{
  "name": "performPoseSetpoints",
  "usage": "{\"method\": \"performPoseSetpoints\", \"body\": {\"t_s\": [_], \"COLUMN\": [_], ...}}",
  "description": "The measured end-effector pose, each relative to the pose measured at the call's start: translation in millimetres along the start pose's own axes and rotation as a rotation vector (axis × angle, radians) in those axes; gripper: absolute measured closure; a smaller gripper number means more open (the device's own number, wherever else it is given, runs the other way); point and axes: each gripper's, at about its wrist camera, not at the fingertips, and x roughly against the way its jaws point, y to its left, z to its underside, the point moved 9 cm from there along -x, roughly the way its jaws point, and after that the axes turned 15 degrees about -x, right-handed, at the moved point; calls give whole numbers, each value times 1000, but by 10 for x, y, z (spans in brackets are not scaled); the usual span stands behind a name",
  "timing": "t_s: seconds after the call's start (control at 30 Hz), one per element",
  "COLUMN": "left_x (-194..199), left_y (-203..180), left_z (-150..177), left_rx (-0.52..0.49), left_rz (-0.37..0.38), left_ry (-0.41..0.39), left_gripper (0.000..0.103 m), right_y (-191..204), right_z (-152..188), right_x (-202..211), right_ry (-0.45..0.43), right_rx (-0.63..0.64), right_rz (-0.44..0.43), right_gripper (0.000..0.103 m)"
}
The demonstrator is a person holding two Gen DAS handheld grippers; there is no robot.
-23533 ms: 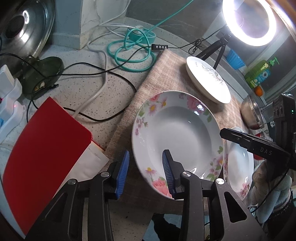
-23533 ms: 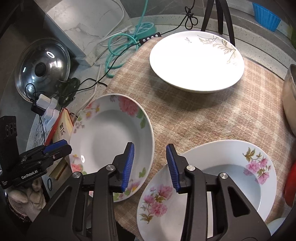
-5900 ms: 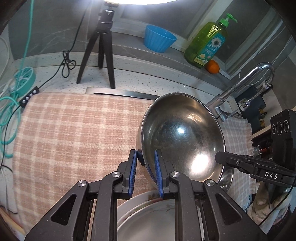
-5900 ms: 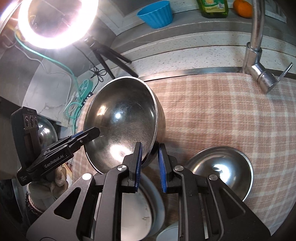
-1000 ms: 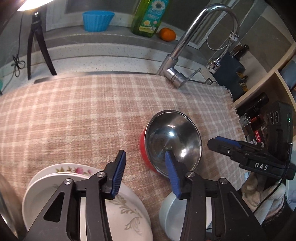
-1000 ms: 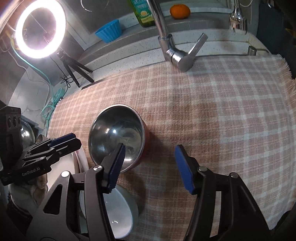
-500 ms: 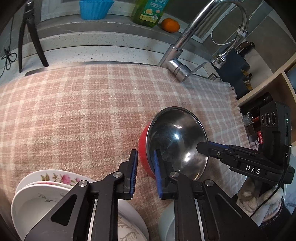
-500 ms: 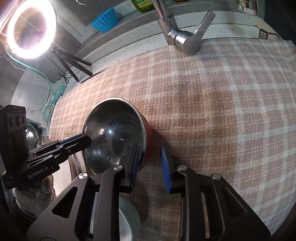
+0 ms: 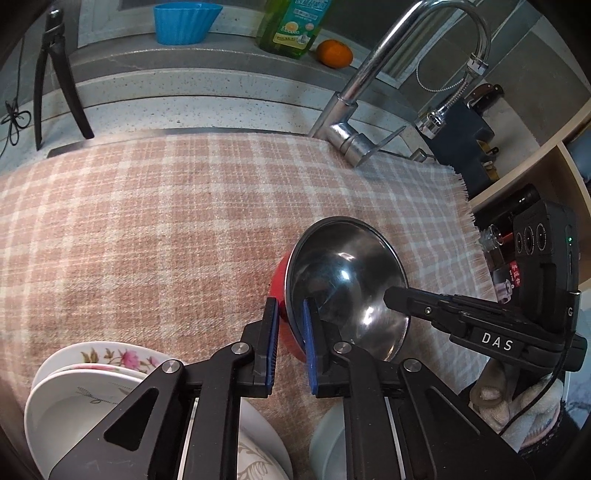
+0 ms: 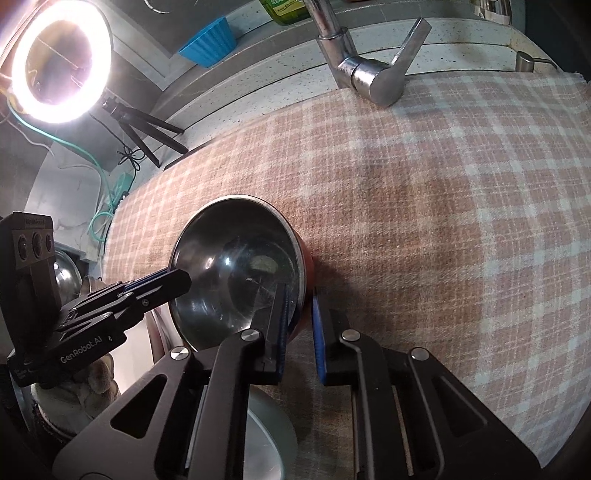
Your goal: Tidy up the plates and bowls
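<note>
The steel bowl (image 9: 347,280) (red on the outside) is gripped at opposite rims over the checked cloth (image 9: 147,221). The left gripper (image 9: 289,345) is clamped on its near-left rim; the right gripper (image 10: 300,332) is clamped on its right rim. The stacked plates (image 9: 85,391) lie just beside the left gripper.

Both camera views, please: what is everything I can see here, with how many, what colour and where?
Steel bowl: one, silver inside, red outside, on cloth, both grippers on its rim.
Plates: stack, white with floral print, near left.
Pale bowl: one, whitish, near edge, below grippers.
Checked cloth: one, pink-beige, over counter.
Faucet: one, chrome, behind cloth.
Blue cup: one, back ledge.
Soap bottle: one, green, ledge.
Orange: one, ledge.
Ring light: one, lit, on black tripod.
Left gripper: black, blue pads.
Right gripper: same.
</note>
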Motion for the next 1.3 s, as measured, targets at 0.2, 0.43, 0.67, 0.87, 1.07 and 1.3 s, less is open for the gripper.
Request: {"method": "performPoseSetpoints", "body": {"t_s": [0.2,0.43,0.67,0.87,1.07,1.3], "left_x": [104,326,573,803,1026,1325], "left_y": [19,46,126,215,356,582], "left_z": [-10,-28,-14,49,164,320], "left_rx": [9,18,33,51,74,114], "left_rz": [-4,-4,-14,-20,-40,-61], "left_ry": [-17,-58,-101,-133,-159,-195], "left_gripper": [92,92,92,92,92,92], "right_y": [64,241,497,734,1012,1360], "right_z": [-14,10,65,160,284,477], "right_x": [71,186,279,324,335,264], "right_ry": [-18,-35,-51,-52,-48,-25], "right_rx": [-1,15,43,69,103,151], "right_rz": [-3,-17,-31,-46,-59,-75], "right_gripper": [91,91,91,91,91,91]}}
